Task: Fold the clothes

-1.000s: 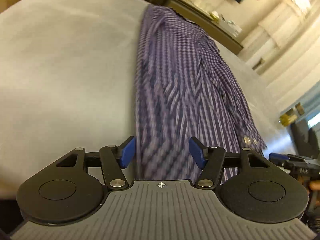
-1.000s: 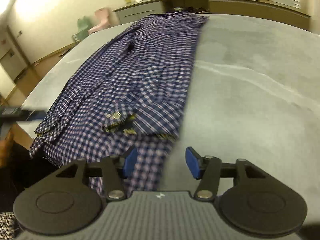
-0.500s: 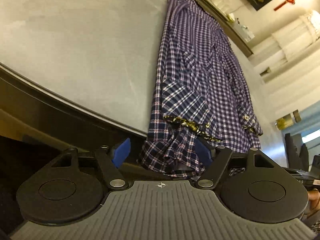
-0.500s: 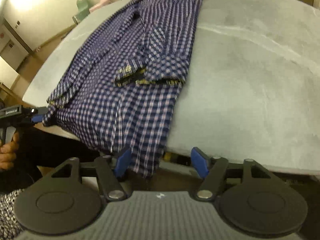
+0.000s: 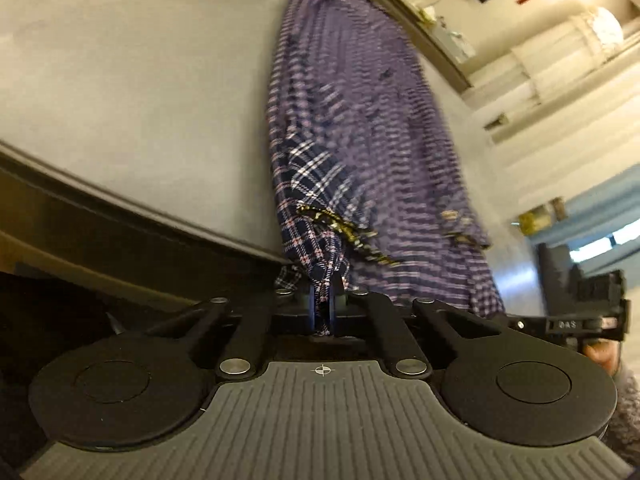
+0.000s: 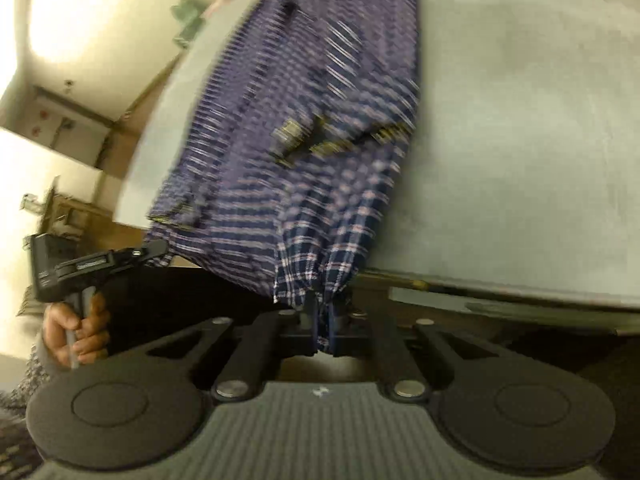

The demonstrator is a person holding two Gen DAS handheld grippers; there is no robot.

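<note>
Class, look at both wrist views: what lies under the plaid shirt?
Under the plaid shirt is the grey table. The shirt's near hem hangs past the table edge, pinched by the left tongs and right tongs. The tabletop beneath the cloth is hidden.

Navy-purple plaid shirt (image 5: 360, 128) with white and red lines, plain grey table (image 5: 132, 80)
</note>
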